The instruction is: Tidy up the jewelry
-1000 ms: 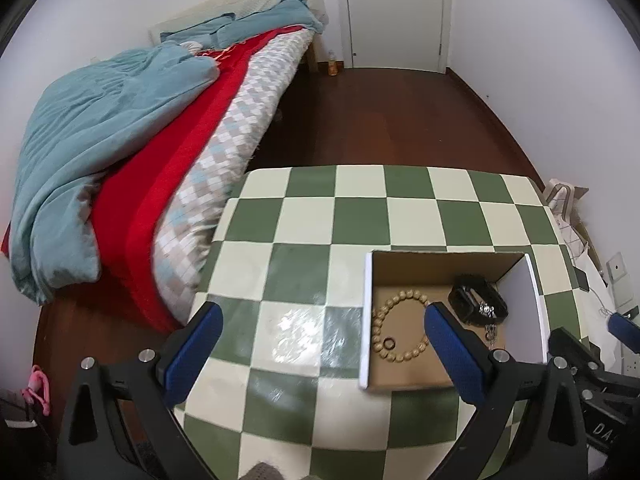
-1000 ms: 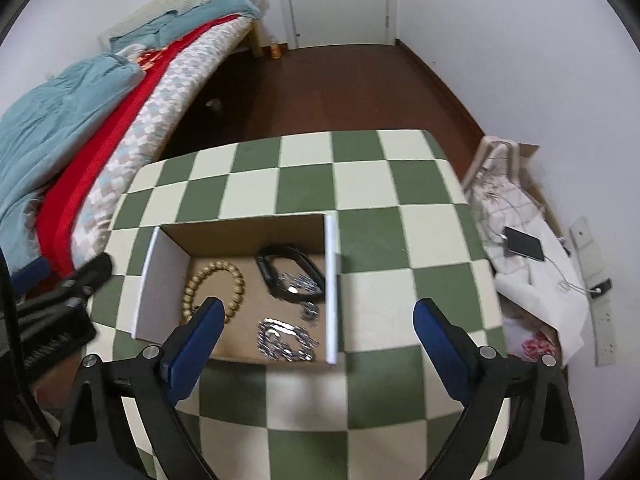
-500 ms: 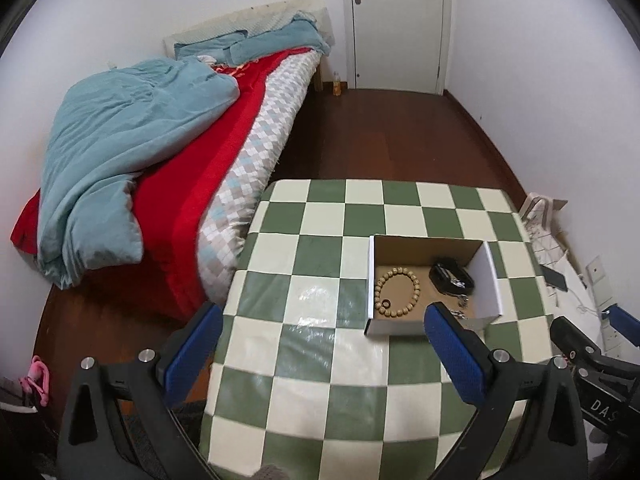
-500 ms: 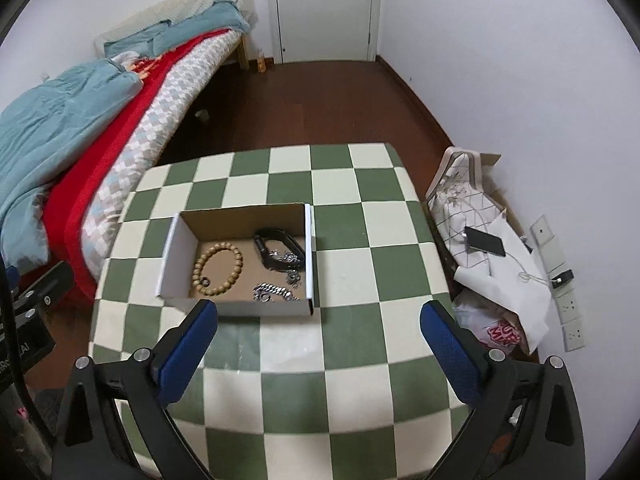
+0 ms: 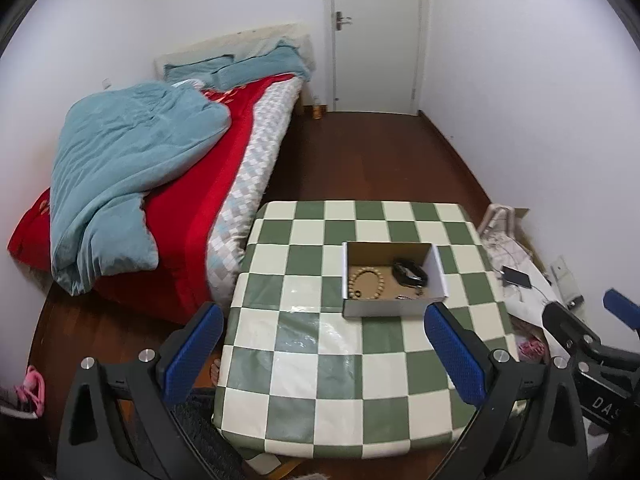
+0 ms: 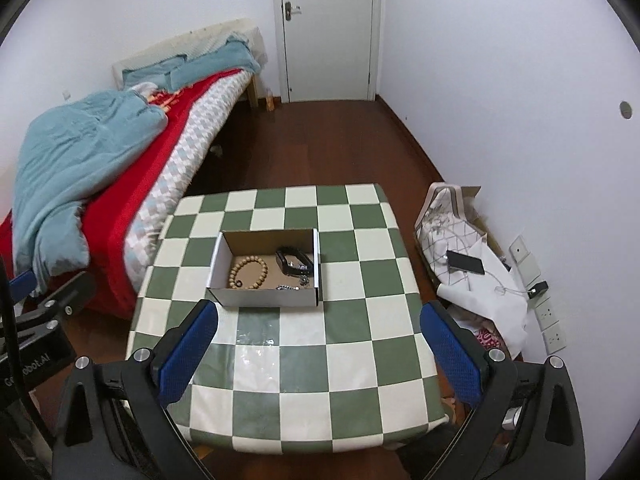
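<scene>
Both tongs, left (image 5: 324,344) and right (image 6: 318,340), I hold spread wide with nothing between them, above the checkered table (image 6: 304,368). At my right tongs' 12 o'clock the cardboard box (image 6: 266,298) holds a bead bracelet (image 6: 247,274), a black band (image 6: 294,260) and silver chains (image 6: 289,287).

Both views are evenly lit by soft indoor light, seemingly from overhead. White walls (image 5: 520,100) read bright; shadows are faint. A pale glare patch sits on the glossy checkered surface (image 6: 260,354). Fisheye bending curves the door (image 5: 376,36) and walls, with black vignetting in the corners. The detail is slightly soft
</scene>
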{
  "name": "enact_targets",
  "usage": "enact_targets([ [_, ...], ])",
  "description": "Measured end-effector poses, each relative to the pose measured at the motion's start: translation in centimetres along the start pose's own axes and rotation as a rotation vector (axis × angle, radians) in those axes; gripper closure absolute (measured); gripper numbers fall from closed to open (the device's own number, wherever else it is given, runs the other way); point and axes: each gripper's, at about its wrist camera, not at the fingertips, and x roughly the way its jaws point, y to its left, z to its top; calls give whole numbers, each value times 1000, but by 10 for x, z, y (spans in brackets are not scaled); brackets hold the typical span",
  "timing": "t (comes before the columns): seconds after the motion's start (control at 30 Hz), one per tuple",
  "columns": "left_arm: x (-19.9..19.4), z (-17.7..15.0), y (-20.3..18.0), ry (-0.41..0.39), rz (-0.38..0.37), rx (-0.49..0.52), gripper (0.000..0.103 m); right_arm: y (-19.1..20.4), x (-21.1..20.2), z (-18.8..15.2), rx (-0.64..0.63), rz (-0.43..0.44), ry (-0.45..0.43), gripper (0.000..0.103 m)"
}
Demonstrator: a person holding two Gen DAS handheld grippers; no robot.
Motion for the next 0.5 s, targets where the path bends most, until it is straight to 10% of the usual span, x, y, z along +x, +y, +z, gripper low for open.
enact_targets([
  [0.5, -51, 12, -10, -25, -21, -5, 0, -10, -63, 17, 6, 4, -28, 1],
])
